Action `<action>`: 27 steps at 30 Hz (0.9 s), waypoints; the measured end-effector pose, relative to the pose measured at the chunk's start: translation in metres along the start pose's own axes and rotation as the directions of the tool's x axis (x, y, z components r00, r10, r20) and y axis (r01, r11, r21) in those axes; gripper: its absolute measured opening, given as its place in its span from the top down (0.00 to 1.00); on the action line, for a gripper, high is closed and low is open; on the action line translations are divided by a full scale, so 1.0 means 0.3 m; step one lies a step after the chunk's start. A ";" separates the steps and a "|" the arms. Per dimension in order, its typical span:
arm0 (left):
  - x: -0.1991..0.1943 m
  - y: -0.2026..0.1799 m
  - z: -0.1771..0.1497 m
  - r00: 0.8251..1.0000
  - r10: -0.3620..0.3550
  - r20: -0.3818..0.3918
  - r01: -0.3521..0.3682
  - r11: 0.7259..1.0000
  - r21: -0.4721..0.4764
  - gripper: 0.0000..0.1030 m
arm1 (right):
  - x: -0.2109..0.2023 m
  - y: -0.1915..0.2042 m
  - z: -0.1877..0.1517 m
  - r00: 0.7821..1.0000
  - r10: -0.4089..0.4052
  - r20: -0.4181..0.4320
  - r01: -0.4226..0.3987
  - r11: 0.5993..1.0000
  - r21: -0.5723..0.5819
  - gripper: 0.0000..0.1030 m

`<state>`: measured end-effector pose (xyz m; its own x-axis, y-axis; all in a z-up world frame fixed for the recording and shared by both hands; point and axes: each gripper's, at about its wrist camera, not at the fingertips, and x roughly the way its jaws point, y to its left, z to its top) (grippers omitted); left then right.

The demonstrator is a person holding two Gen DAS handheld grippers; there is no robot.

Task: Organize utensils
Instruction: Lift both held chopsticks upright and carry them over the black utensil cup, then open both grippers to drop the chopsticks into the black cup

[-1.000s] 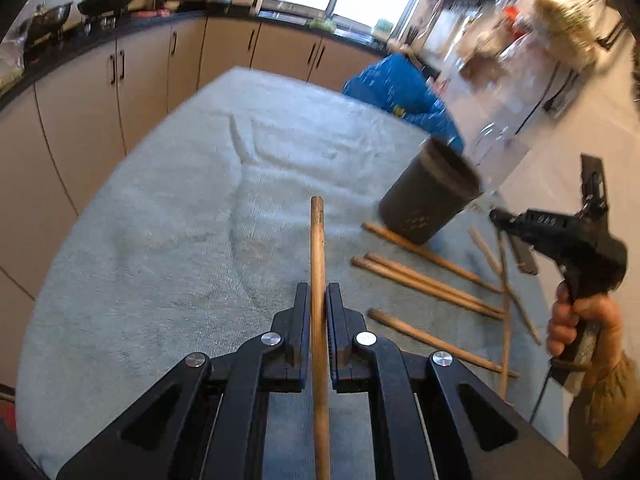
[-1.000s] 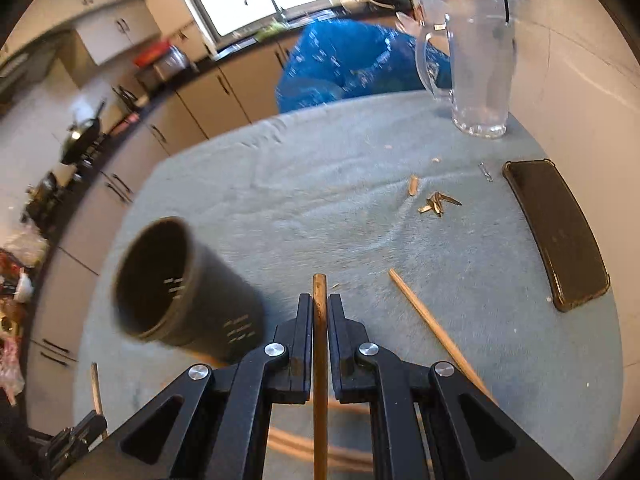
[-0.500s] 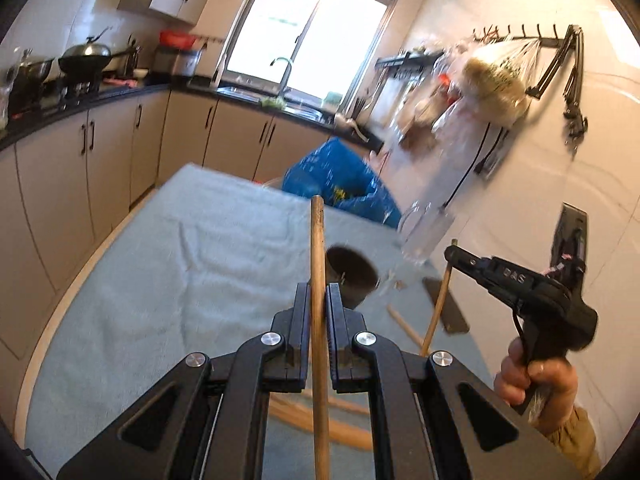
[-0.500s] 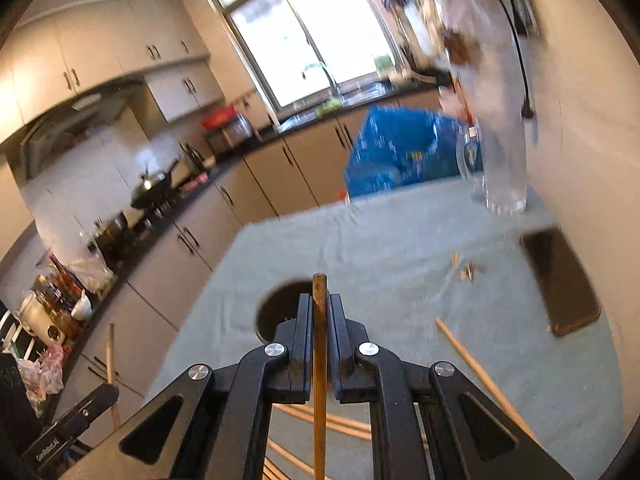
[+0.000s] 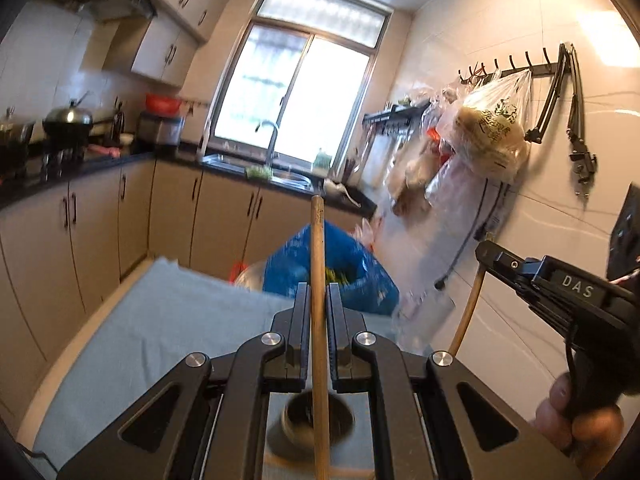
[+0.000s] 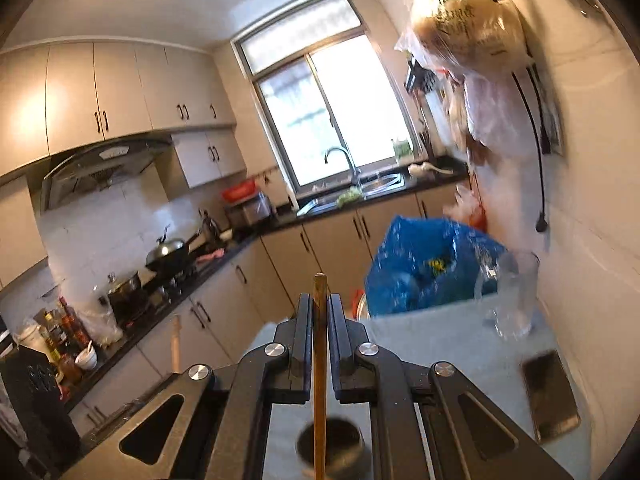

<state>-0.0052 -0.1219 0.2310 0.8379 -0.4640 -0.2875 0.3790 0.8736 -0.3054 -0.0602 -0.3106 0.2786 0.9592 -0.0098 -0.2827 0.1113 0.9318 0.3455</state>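
Between the jaws of the left gripper [image 5: 319,312] a wooden chopstick [image 5: 318,264] stands nearly upright, pinched tight with no gap showing on either side; its top rises well past the fingertips and its lower end points down over the dark holder cup [image 5: 318,420] that sits on the grey table cloth [image 5: 160,312] below and behind the jaws. The right gripper [image 6: 320,322] is likewise closed hard on a second chopstick [image 6: 319,344], whose lower length crosses the mouth of the same cup [image 6: 330,446] beneath its jaws. Both sticks appear aimed at one opening at once — the likeliest trouble is the two tools or the two sticks knocking together over the rim, which could twist a stick in its grip. Each stick is held by a narrow pinch along a thin round shaft, so a bump could make it pivot and land outside the cup. A tip catching the rim might tip the cup, which looks light. To the right of the right jaws stand a glass pitcher [image 6: 510,296] and a dark phone [image 6: 550,394] — a stray drop could roll toward them. Blur in both views makes exact alignment over the mouth hard to judge.
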 end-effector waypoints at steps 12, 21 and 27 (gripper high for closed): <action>0.379 -0.049 0.007 1.000 0.013 -0.008 -0.013 0.999 0.043 0.93 | 0.257 -0.070 -0.052 0.998 -0.068 0.006 0.068 0.998 -0.003 0.92; 0.446 -0.009 -0.103 0.994 0.086 -0.073 -0.081 0.994 0.070 0.93 | 0.348 -0.159 -0.190 0.991 -0.062 -0.122 0.066 0.997 0.029 0.92; 0.393 -0.008 -0.111 0.991 0.109 -0.075 -0.103 0.992 0.077 0.91 | 0.342 -0.149 -0.225 0.987 -0.060 -0.149 0.061 0.998 0.005 0.80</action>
<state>0.0796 -0.1837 0.1676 0.8422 -0.3756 -0.3869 0.3195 0.9255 -0.2032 0.0158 -0.3289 0.1737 0.9013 -0.0113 -0.4331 0.1713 0.9275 0.3323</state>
